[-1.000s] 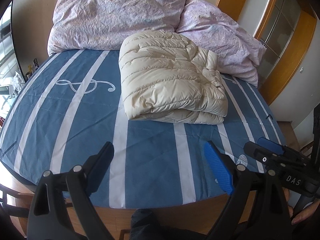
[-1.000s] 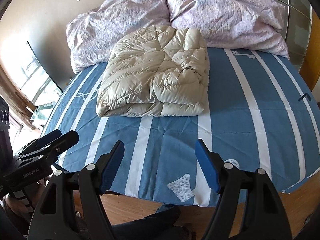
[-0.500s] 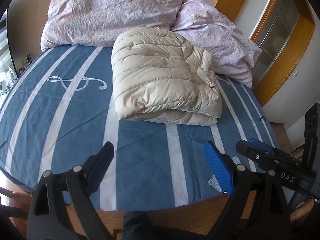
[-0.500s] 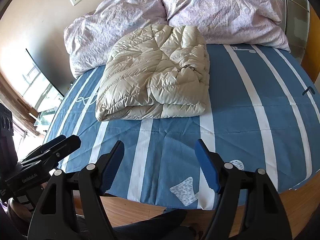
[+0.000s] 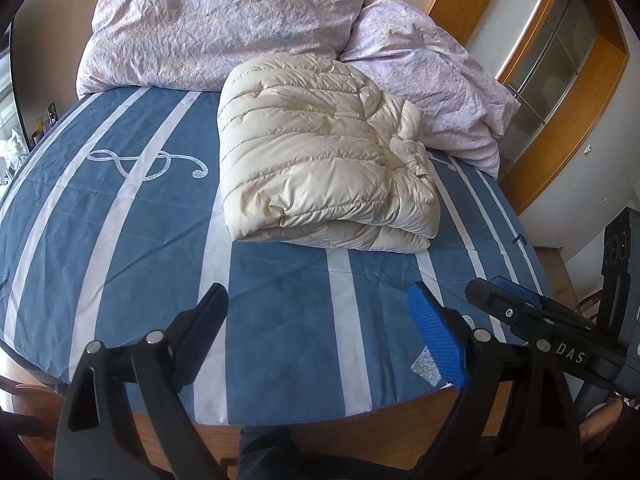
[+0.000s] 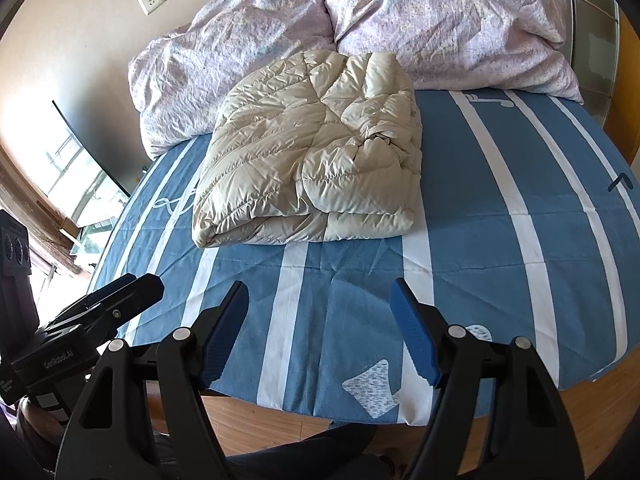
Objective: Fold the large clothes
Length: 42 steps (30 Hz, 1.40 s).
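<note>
A cream quilted down jacket [image 5: 320,160] lies folded into a thick bundle on the blue striped bed sheet [image 5: 120,220], against the pillows. It also shows in the right wrist view [image 6: 316,160]. My left gripper [image 5: 320,332] is open and empty, held above the bed's near edge, well short of the jacket. My right gripper [image 6: 320,328] is open and empty, also near the front edge. Each gripper shows at the side of the other's view: the right one [image 5: 520,312] and the left one [image 6: 112,300].
Two lilac pillows [image 5: 224,20] [image 6: 448,20] lean on the headboard wall behind the jacket. The wooden bed frame [image 6: 280,420] runs along the front. A wooden-framed glass door [image 5: 560,80] stands to the right. A window [image 6: 60,160] is at the left.
Both grippers have moved a little forward and up toward the bed, so the jacket looks closer. The jacket has not moved. Both jaws stay open.
</note>
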Available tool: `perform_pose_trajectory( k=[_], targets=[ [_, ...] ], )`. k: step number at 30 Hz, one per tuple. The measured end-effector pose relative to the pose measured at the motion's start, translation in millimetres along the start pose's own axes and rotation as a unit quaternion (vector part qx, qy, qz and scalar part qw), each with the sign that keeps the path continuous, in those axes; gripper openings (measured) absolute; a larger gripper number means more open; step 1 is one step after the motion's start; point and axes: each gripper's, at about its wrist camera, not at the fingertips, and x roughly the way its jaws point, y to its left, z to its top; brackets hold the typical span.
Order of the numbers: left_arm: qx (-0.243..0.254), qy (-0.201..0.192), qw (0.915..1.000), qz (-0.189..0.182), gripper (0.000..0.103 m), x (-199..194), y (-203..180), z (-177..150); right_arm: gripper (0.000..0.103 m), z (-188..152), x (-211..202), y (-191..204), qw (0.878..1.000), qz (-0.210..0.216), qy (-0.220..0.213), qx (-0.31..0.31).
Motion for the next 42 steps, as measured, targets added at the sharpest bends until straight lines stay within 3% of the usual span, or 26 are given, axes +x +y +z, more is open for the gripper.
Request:
perform_pose_trajectory(
  k=[42],
  targets=[
    [-0.003, 0.002, 1.0000, 0.001, 0.091, 2.8, 0.9, -0.5, 0.076, 0.7, 5.8, 3.9, 1.000, 0.005, 0.004, -0.002]
  ],
)
